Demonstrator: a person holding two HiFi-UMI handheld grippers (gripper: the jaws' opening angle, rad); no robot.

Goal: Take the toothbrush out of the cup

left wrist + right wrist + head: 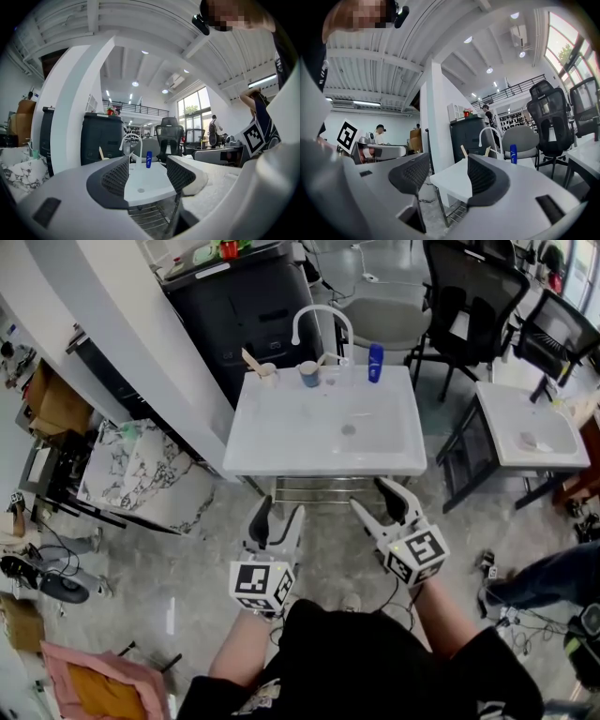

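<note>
At the back rim of a white sink [281, 442] stand two cups. A pale cup [269, 372] holds a light toothbrush [250, 358], and a blue cup [308, 374] holds another toothbrush [328, 359] that leans right. My left gripper [277, 519] and right gripper [377, 501] hover in front of the sink's near edge, both open and empty, well short of the cups. In the left gripper view the left gripper [147, 176] frames the sink [140, 185]. In the right gripper view the right gripper [449, 176] frames the sink's corner [452, 180] and both toothbrushes [463, 151].
A white faucet [321, 320] and a blue bottle [375, 363] stand at the sink's back edge. Behind it is a black cabinet [248, 306], with office chairs [469, 296] to the right. A second white sink [530, 427] stands at right and a marbled slab [141, 474] at left.
</note>
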